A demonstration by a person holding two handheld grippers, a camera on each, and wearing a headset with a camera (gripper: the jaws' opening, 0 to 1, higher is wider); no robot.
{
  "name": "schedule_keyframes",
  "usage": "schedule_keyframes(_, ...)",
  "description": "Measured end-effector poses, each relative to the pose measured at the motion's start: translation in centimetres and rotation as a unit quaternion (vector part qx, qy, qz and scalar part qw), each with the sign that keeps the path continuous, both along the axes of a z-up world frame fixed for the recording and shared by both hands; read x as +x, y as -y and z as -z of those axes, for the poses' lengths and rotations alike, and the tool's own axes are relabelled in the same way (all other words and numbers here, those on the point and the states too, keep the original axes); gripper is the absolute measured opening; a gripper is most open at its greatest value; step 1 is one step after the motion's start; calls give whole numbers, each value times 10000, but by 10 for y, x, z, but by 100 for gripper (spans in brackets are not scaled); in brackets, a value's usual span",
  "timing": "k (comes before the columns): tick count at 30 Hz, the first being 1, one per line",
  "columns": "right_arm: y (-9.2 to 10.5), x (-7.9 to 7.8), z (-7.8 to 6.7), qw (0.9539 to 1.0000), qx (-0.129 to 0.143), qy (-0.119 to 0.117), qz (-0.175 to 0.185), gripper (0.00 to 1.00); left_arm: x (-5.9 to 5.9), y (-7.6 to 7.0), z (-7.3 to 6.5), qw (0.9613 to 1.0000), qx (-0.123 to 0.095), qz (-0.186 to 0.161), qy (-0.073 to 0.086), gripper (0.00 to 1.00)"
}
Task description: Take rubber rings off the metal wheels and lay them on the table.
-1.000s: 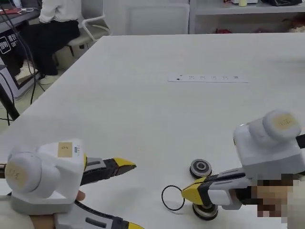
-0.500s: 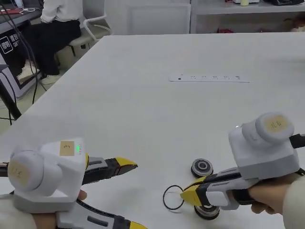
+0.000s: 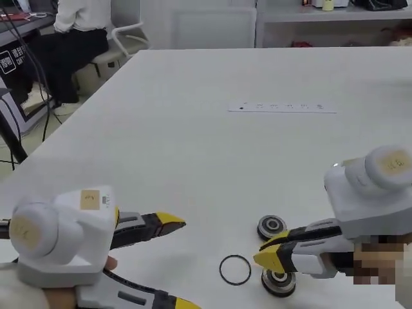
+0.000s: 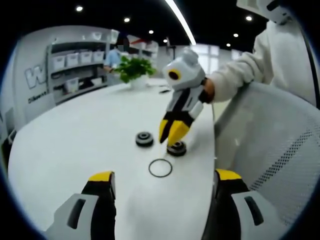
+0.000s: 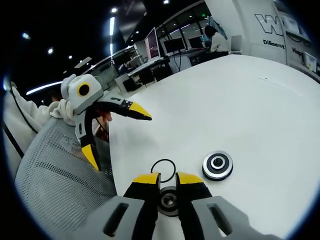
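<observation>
Head view: the ring [image 3: 235, 270] lay free on the table [image 3: 193, 148] by its near edge. The right gripper [image 3: 265, 252] had drawn back off it, over the nearer wheel [image 3: 278, 282], so one ring looked delivered.

Left gripper view: the left gripper [image 4: 165, 176] gaped wide, empty.

Right gripper view: jaws parted only narrowly, holding nothing.
</observation>
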State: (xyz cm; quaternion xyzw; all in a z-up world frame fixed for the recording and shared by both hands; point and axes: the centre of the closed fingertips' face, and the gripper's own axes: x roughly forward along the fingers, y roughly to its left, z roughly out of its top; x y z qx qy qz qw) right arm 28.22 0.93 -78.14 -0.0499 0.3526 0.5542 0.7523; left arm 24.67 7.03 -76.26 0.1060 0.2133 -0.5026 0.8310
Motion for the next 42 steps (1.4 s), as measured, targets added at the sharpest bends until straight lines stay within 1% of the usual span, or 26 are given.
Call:
schedule_keyframes(8,13,2,-9,9996,-53,268,-73,9,-1,1,-1,10000,5,32,4,81)
schedule_keyframes(11,19,3,-13,9997,-5,260,-38,9,-2,2,-2,10000,-11,35,7,81)
schedule_keyframes(15,29,2,-16,9993,-20,358,-82,9,0,0,-2,10000,21,4,26,80)
schedule_keyframes(20,39,5,-17,9994,52,338,-66,11,3,0,-6,9999,-66,-44,86,76)
schedule_keyframes(25,42,0,-12,9991,-41,330,-253,14,4,5,-9,9999,-72,49,92,76)
schedule_keyframes(30,45,-6,-6,9985,-98,304,-437,18,5,14,-20,9996,-131,232,137,74)
schedule_keyframes(32,47,-7,0,9984,-205,254,-460,18,6,16,-24,9993,-124,315,168,74)
schedule_keyframes(36,50,-10,6,9978,-306,220,-538,19,9,21,-33,9988,-175,442,130,73)
schedule_keyframes(38,50,-11,8,9976,-313,206,-576,20,11,24,-38,9985,-150,496,202,73)
schedule_keyframes(42,47,-15,10,9971,-291,213,-668,20,18,34,-48,9978,-100,605,256,72)
